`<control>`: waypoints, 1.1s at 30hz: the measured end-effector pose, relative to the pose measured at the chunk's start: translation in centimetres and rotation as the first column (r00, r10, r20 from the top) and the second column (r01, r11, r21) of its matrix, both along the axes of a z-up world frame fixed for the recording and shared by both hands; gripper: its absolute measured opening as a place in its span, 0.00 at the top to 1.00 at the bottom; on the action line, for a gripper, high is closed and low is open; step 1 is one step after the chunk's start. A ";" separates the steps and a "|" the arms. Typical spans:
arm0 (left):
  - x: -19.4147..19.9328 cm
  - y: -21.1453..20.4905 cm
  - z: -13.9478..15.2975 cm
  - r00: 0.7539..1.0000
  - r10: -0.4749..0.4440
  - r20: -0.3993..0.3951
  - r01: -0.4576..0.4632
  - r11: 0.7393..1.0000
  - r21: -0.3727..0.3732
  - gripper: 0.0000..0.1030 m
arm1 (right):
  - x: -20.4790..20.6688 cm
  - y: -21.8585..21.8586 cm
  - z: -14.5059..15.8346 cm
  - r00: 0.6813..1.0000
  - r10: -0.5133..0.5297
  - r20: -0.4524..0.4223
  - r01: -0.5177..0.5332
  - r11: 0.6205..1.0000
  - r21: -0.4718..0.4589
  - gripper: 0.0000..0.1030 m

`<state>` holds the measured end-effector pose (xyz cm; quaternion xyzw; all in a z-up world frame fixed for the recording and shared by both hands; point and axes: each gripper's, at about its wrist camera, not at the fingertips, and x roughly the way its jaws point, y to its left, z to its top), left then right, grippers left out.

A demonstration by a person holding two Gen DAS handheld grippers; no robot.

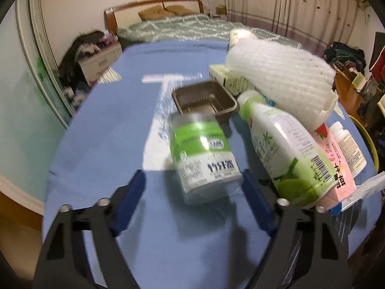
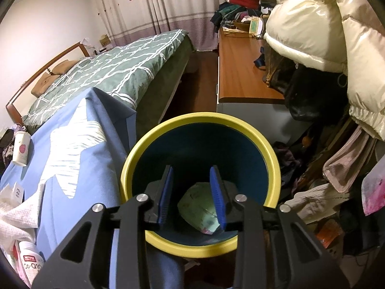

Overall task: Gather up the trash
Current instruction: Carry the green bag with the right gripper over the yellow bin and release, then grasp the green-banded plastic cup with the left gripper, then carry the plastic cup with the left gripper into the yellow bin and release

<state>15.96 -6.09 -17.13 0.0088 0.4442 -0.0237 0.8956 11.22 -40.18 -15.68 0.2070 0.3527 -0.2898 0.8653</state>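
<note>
Left wrist view: the left gripper (image 1: 193, 180) stands over a blue cloth-covered table (image 1: 101, 130), its blue-padded fingers (image 1: 131, 200) spread wide. A clear plastic jar with a green-and-white printed label (image 1: 204, 159) lies tilted between the tips; the right pad is at its base, but whether it touches cannot be told, and the left pad stands apart. Just beyond the jar sits an empty brown plastic tray with a ribbed floor (image 1: 204, 100). To the right lies a white bottle with green coconut print and a barcode (image 1: 286, 149), then a pink carton (image 1: 336, 166) and a small white pill bottle (image 1: 349, 147). A white foam mesh sleeve (image 1: 279, 77) rests atop this pile, with a pale green box (image 1: 231, 78) behind it.

Right wrist view: the right gripper (image 2: 193, 192) hangs above a round bin with a yellow rim and dark blue interior (image 2: 199, 120), standing just right of the table's edge. Its fingers are narrowly parted, gripping nothing. At the bin's bottom lies a crumpled pale green wrapper (image 2: 197, 207).
</note>
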 end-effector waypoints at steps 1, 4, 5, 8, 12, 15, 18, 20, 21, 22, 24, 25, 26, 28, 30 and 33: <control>0.2 0.1 -0.3 1.000 0.003 -0.012 -0.003 1.000 -0.009 0.29 | 0.0 -0.1 0.0 1.000 0.000 0.000 0.000 1.000 0.002 0.70; 0.4 0.1 -0.5 1.000 0.006 -0.013 -0.006 1.000 -0.005 0.29 | -0.1 -0.3 -0.3 1.000 -0.003 0.000 0.003 1.000 0.009 0.70; 0.5 0.0 -0.5 1.000 0.007 -0.010 -0.007 1.000 -0.002 0.29 | -0.2 -0.3 -0.3 1.000 -0.004 0.000 0.004 1.000 0.009 0.70; 0.5 0.0 -0.5 1.000 0.008 0.001 -0.008 1.000 -0.001 0.29 | -0.1 -0.3 -0.5 1.000 -0.002 -0.002 0.002 1.000 0.014 0.70; 0.1 -0.2 -0.4 1.000 -0.027 0.003 0.027 0.999 -0.022 0.50 | -0.1 -0.2 -0.7 1.000 0.003 0.000 -0.003 1.000 0.018 0.70; -0.1 -0.1 -0.2 0.999 -0.042 0.000 0.042 0.999 -0.024 0.50 | -0.3 -0.2 -0.5 1.000 0.005 0.006 -0.005 1.000 0.018 0.70; -0.4 0.0 0.5 0.998 -0.062 0.014 0.063 0.998 -0.015 0.50 | -0.5 -0.3 -0.5 1.000 0.002 0.010 -0.002 1.000 0.016 0.70; -0.8 0.2 1.3 0.997 -0.073 0.033 0.073 0.997 -0.012 0.51 | -0.5 -0.3 -0.4 1.000 -0.001 0.012 0.001 1.000 0.017 0.70; -0.9 0.3 2.1 0.996 -0.080 0.048 0.081 0.997 -0.014 0.51 | -0.6 -0.3 -0.4 1.000 -0.002 0.014 0.002 1.000 0.018 0.70; -1.1 0.4 2.5 0.995 -0.084 0.056 0.085 0.996 -0.016 0.51 | -0.6 -0.3 -0.4 1.000 -0.002 0.015 0.002 1.000 0.018 0.70; -1.4 0.6 3.5 0.993 -0.090 0.078 0.092 0.996 -0.021 0.51 | -0.6 -0.3 -0.4 1.000 -0.001 0.015 0.001 1.000 0.019 0.70; -1.6 0.5 3.9 0.992 -0.091 0.085 0.093 0.995 -0.022 0.52 | -0.6 -0.2 -0.4 1.000 0.001 0.015 -0.001 1.000 0.020 0.70; -1.7 0.5 4.1 0.992 -0.092 0.090 0.094 0.995 -0.020 0.52 | -0.6 -0.2 -0.4 1.000 0.003 0.016 -0.004 1.000 0.022 0.70; -1.7 0.4 4.4 0.991 -0.094 0.094 0.096 0.995 -0.015 0.52 | -0.6 -0.1 -0.4 1.000 0.007 0.016 -0.007 1.000 0.024 0.70; -1.6 0.2 4.2 0.991 -0.100 0.085 0.101 0.995 -0.013 0.52 | -0.7 -0.1 -0.4 1.000 0.011 0.018 -0.012 1.000 0.028 0.70; -1.4 0.0 3.6 0.992 -0.105 0.068 0.106 0.994 -0.014 0.52 | -0.7 -0.1 -0.4 1.000 0.010 0.019 -0.011 1.000 0.027 0.70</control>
